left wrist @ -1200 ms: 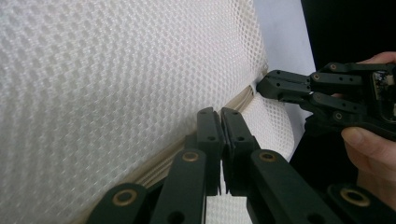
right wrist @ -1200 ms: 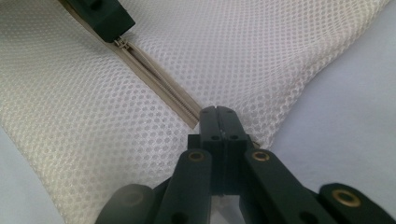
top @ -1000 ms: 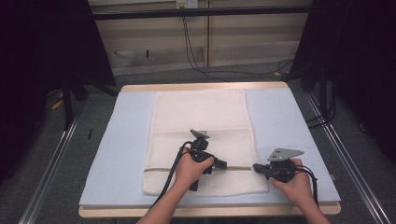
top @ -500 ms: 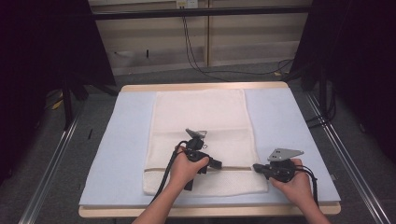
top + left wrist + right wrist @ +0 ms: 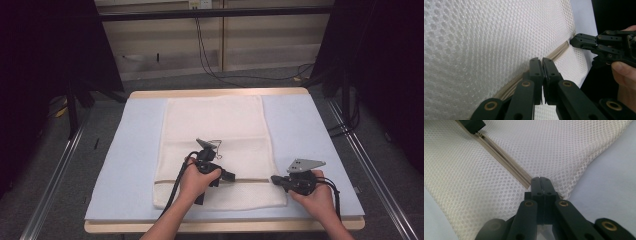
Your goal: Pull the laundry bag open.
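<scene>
A white mesh bag [image 5: 215, 125] lies flat on the table, with a beige zipper [image 5: 252, 180] running across its near end. My left gripper [image 5: 231, 176] rests on the zipper line, jaws shut on the zipper pull [image 5: 480, 135]. In the left gripper view those jaws [image 5: 542, 60] are closed over the zipper track. My right gripper [image 5: 274, 179] is shut on the bag's right edge at the zipper's end [image 5: 527, 185]. Its closed tips [image 5: 540, 179] pinch the mesh there. The closed zipper [image 5: 501, 157] stretches between the two grippers.
A light blue mat [image 5: 125, 150] covers the wooden table [image 5: 215, 93], with bare margins left and right of the bag. Metal rails [image 5: 55, 175] run along the floor on both sides. Cables [image 5: 210, 55] hang by the back wall.
My left gripper has slid a little to the left along the zipper line. The right gripper has stayed on the bag's edge.
</scene>
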`<state>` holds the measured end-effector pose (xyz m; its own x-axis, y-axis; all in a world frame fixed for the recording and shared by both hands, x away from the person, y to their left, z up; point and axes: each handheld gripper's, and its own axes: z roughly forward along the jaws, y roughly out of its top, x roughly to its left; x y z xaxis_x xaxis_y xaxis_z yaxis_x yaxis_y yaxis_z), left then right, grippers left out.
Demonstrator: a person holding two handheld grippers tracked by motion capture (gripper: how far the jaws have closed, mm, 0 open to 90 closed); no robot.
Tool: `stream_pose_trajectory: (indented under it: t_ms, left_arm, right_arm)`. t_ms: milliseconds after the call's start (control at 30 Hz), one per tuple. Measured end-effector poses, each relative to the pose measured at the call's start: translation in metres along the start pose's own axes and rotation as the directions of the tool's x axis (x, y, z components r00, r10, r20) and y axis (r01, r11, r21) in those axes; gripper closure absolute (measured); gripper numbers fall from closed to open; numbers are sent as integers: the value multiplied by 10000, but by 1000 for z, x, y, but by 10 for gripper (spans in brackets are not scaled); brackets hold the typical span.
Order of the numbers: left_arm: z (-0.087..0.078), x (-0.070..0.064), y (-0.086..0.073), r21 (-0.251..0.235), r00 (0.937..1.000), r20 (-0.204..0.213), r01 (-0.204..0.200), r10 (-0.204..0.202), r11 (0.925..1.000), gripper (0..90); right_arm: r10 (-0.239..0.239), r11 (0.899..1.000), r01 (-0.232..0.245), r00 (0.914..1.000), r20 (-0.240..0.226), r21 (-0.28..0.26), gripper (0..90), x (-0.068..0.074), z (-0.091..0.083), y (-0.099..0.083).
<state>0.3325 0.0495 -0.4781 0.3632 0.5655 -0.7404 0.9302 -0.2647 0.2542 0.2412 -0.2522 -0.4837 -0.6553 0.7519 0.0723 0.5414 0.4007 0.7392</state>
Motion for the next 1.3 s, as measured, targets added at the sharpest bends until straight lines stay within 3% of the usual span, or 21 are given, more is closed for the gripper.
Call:
stream_pose_trajectory:
  t_ms: [67,167,200,233,300,333,500,533,567,900,1033,1200,1233,1267,1300]
  left_arm:
    - [0,-1,-1,-55,9998,-191,2,-3,10000,874]
    - [-2,-1,0,-17,9999,-167,1,-1,10000,874]
    - [-3,-1,0,-50,9998,-52,167,-167,9998,874]
    - [-5,1,0,46,9999,-163,-5,6,10000,874]
    - [-5,1,0,-132,9997,-220,120,-123,9998,874]
    - [-8,3,0,38,9999,-162,48,-48,10000,874]
    - [-10,4,-1,-15,9999,-108,103,-103,9999,874]
    - [-10,4,-2,-116,9994,-322,86,-89,9999,874]
    - [-11,5,-2,-27,9999,-106,69,-69,10000,874]
    - [-15,8,-3,-55,9997,-243,-3,1,10000,874]
    - [-17,8,-3,-63,10000,-56,8,-8,10000,874]
    - [-18,9,-4,-113,9997,-241,10,-13,9999,874]
    - [-19,10,-4,-84,9999,-114,36,-37,10000,874]
    - [-20,11,-4,-108,9995,-290,-81,78,9999,874]
    - [-22,11,-4,-37,9998,-153,87,-88,10000,874]
  right_arm:
    - [-7,10000,7,10000,5,3,900,0,0,0]
    - [10,10000,-10,10000,22,22,900,0,0,0]
    - [11,10000,-11,10000,25,24,900,0,0,0]
    - [8,10000,-8,10000,24,19,900,0,0,0]
    - [32,10000,-32,10000,-1,19,900,0,0,0]
    - [41,10000,-41,10000,-38,14,900,-1,0,0]
    - [64,10000,-64,10000,-34,11,900,-1,0,0]
    - [73,10000,-73,10000,-25,17,900,-1,0,0]
    - [72,10000,-72,10000,-31,16,900,-1,0,0]
    - [57,10000,-58,10000,-75,-16,900,-2,0,0]
    - [97,9999,-97,9999,-115,-33,900,-2,0,0]
    - [82,10000,-82,9999,-66,-28,900,-2,0,0]
    - [93,10000,-93,9999,-100,-18,900,-2,0,0]
    - [75,10000,-76,10000,-64,-29,900,-2,0,0]
    - [89,10000,-89,9999,-70,-21,900,-2,0,0]
